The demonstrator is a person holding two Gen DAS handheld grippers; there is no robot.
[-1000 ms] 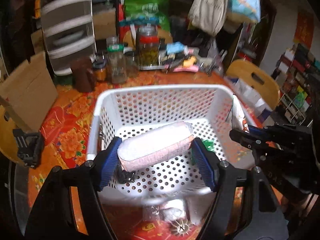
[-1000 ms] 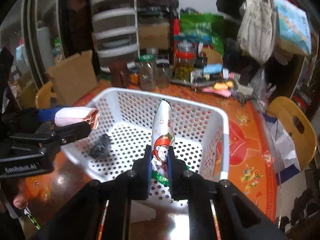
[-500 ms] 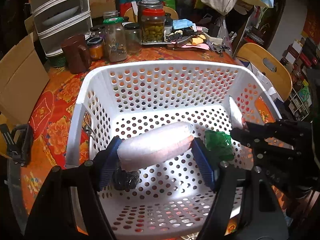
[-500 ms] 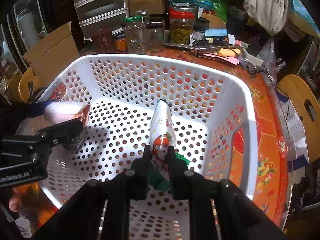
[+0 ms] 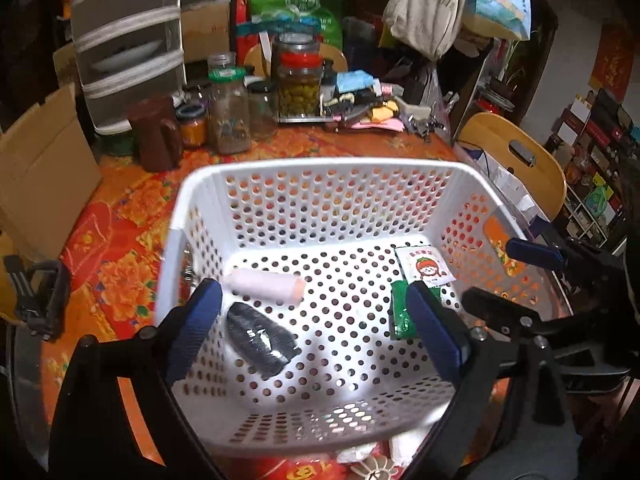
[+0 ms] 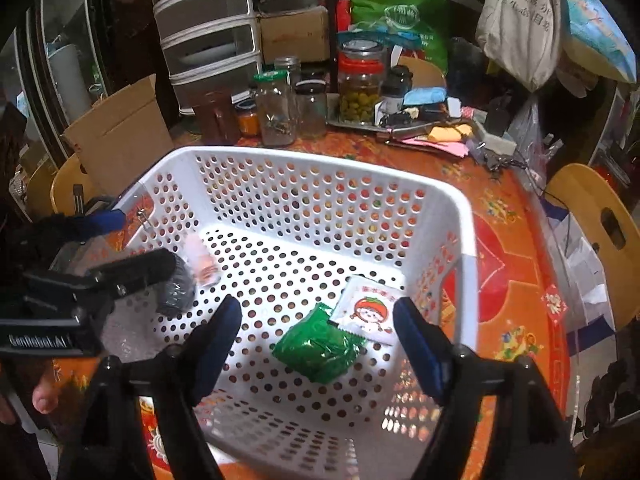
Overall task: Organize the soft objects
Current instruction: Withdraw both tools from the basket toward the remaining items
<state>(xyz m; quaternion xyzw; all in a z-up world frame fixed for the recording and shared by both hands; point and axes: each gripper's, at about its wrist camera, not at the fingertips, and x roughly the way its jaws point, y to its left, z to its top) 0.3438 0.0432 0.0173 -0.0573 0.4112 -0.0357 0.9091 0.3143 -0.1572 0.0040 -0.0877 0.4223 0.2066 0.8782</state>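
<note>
A white perforated basket (image 5: 320, 168) (image 6: 468, 248) stands on the orange flowered table. On its floor lie a pink soft roll (image 5: 264, 287) (image 6: 199, 258), a dark wrapped bundle (image 5: 260, 340) (image 6: 178, 296), a green packet (image 6: 320, 344) (image 5: 400, 312) and a white packet with a red cartoon face (image 6: 370, 312) (image 5: 424, 266). My left gripper (image 5: 316, 328) is open and empty above the basket's near-left part. My right gripper (image 6: 318, 340) is open and empty above the green and white packets.
Glass jars (image 5: 230, 112) (image 6: 362, 88), a brown jug (image 5: 156, 136) and clutter stand behind the basket. A cardboard box (image 5: 40, 168) is at the left and plastic drawers (image 6: 208, 32) behind. A wooden chair (image 5: 516, 160) stands at the right.
The left gripper has opened and dropped the pink roll into the basket. The right gripper has opened and released the white packet, which now lies flat. Both grippers have pulled back.
</note>
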